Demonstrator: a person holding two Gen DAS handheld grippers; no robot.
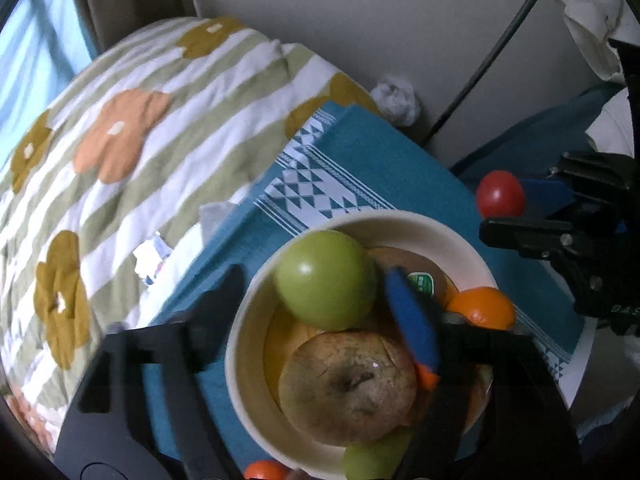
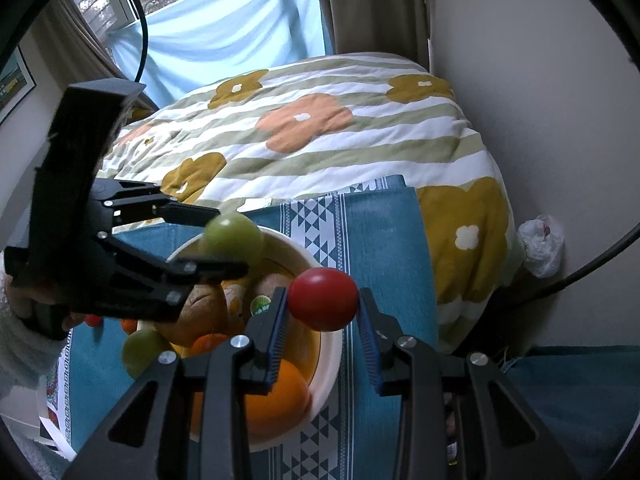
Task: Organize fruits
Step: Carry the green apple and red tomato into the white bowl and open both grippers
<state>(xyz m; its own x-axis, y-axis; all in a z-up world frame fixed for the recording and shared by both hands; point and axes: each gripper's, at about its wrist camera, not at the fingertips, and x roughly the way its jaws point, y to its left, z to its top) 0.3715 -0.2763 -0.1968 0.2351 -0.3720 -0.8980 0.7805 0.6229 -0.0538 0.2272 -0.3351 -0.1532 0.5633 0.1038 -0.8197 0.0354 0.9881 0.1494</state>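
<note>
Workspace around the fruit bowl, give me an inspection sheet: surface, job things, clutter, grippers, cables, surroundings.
Surface: teal patterned cloth over a small table.
Job's things: cream bowl piled with a green apple, a brownish stickered fruit, a brown apple, oranges; red fruit above the bowl's rim; a green fruit and small orange and red fruits by the bowl.
Clutter: crumpled white bag by the wall.
Grippers: left gripper jaws around the green apple, contact unclear; right gripper jaws either side of the red fruit, grip unclear.
Cables: black cable along the wall.
Surroundings: floral bedspread, curtain, window.
</note>
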